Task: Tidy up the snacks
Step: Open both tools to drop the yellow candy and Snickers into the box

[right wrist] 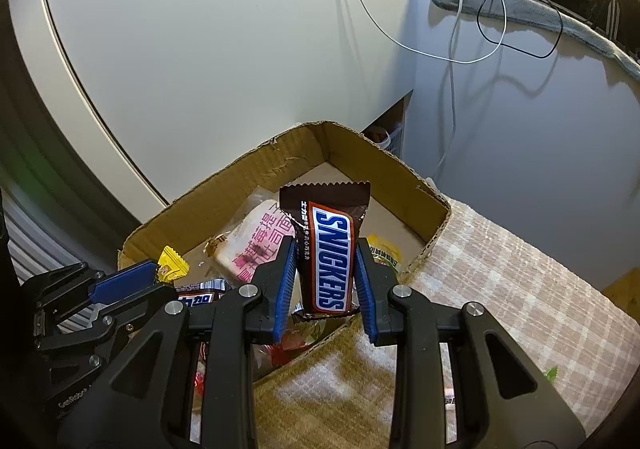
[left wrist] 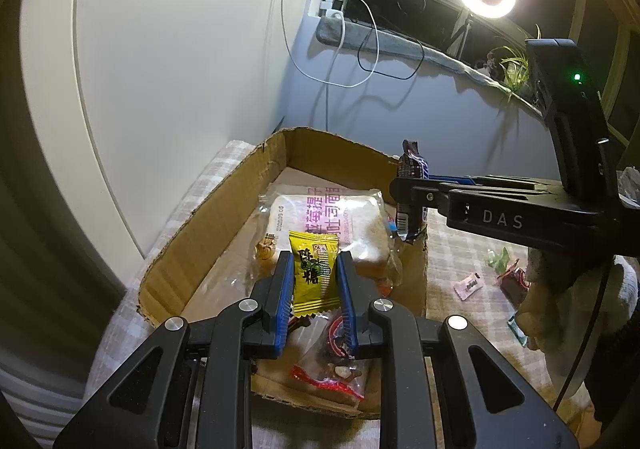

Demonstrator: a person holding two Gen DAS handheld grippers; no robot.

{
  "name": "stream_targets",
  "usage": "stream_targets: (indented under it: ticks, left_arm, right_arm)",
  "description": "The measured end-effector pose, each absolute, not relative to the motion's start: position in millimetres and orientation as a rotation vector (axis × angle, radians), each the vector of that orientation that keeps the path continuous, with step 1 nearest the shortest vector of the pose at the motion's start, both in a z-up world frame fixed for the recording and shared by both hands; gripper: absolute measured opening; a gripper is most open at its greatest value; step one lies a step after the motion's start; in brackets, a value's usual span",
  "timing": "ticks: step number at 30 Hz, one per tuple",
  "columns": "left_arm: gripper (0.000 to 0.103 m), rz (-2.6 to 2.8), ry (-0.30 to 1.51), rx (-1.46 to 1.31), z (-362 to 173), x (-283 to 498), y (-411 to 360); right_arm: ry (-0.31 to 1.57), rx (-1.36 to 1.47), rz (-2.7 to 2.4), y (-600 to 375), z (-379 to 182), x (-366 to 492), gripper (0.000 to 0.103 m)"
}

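Observation:
My left gripper [left wrist: 313, 269] is shut on a yellow candy packet [left wrist: 313, 274] and holds it above the open cardboard box [left wrist: 208, 217]. My right gripper [right wrist: 325, 263] is shut on a brown Snickers bar [right wrist: 326, 249], held upright over the box's near right wall [right wrist: 428, 245]. From the left wrist view the right gripper [left wrist: 404, 195] holds the bar [left wrist: 412, 185] at the box's right edge. From the right wrist view the left gripper [right wrist: 160, 269] shows at the left with the yellow packet [right wrist: 172, 269].
In the box lie a wrapped toast pack [left wrist: 340, 225], a clear bag with red print [left wrist: 332, 369], another Snickers [right wrist: 200, 297] and a yellow-green packet [right wrist: 384, 249]. Loose snacks [left wrist: 472, 283] lie on the checked cloth [right wrist: 520, 289] right of the box. Walls stand close behind.

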State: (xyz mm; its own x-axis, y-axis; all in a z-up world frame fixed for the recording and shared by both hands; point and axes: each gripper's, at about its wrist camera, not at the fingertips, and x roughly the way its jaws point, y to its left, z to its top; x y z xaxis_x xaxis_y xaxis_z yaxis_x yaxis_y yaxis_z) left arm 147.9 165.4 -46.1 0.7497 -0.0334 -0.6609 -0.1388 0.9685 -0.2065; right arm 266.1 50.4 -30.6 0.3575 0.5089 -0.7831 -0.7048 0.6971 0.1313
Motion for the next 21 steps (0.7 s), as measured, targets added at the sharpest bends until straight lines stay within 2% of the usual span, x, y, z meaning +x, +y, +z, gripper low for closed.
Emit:
stream_targets:
  ticks: [3, 4, 5, 6, 7, 8, 9, 11, 13, 21]
  left_arm:
    - [0.021, 0.06, 0.723, -0.249, -46, 148, 165]
    - [0.022, 0.06, 0.723, -0.248, -46, 149, 165]
    - [0.022, 0.061, 0.723, -0.246, -46, 150, 165]
    - [0.028, 0.061, 0.723, -0.245, -46, 150, 165]
    - [0.039, 0.063, 0.722, -0.246, -46, 150, 165]
    - [0.046, 0.065, 0.719, -0.247, -46, 150, 165]
    - [0.057, 0.069, 0.712, -0.247, -46, 149, 165]
    - [0.058, 0.076, 0.703, -0.245, -44, 148, 165]
    - [0.064, 0.08, 0.704, -0.239, -44, 148, 164]
    - [0.065, 0.084, 0.696, -0.234, -41, 145, 160]
  right_arm:
    - [0.906, -0.243, 0.788, 50, -30, 267, 0.03]
    - [0.902, -0.242, 0.782, 49, -30, 268, 0.034]
    - [0.899, -0.242, 0.779, 49, -29, 268, 0.045]
    - [0.891, -0.239, 0.773, 48, -28, 268, 0.053]
    - [0.879, -0.234, 0.77, 47, -26, 268, 0.068]
    - [0.868, -0.23, 0.771, 46, -24, 268, 0.076]
    - [0.86, -0.229, 0.773, 46, -22, 267, 0.078]
    - [0.845, -0.233, 0.771, 46, -19, 266, 0.087]
    - [0.834, -0.239, 0.767, 46, -17, 265, 0.091]
    - [0.829, -0.247, 0.749, 41, -14, 264, 0.092]
